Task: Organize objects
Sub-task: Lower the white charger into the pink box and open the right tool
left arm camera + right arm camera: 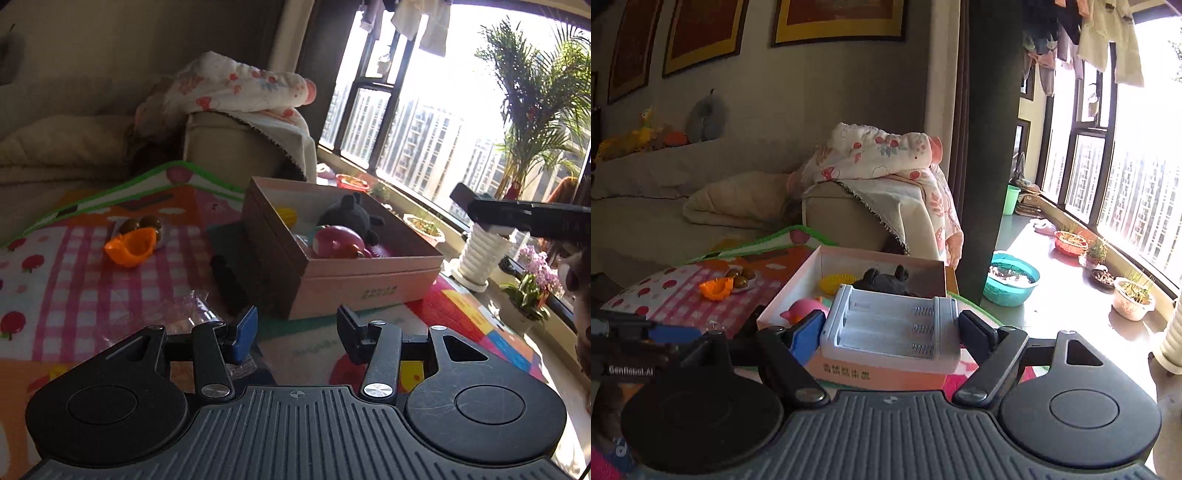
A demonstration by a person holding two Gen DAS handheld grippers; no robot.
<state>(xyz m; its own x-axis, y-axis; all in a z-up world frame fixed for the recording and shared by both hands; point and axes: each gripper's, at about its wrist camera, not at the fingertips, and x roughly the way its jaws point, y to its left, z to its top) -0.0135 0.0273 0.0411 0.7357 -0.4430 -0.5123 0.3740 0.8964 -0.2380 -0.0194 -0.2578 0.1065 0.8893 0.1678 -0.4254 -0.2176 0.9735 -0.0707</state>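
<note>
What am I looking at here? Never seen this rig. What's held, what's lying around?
No robot: a person holds a two-finger tool in each hand, each with a fisheye camera looking along its fingers. In the left view the left tool is open and empty. In the right view the right tool clamps a white battery charger over the box. The box holds a black plush, a pink toy and a yellow one. An orange toy lies on the play mat.

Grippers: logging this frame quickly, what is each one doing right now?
Left gripper: open, holding nothing.
Right gripper: closed on the white battery charger, above the pink box.
</note>
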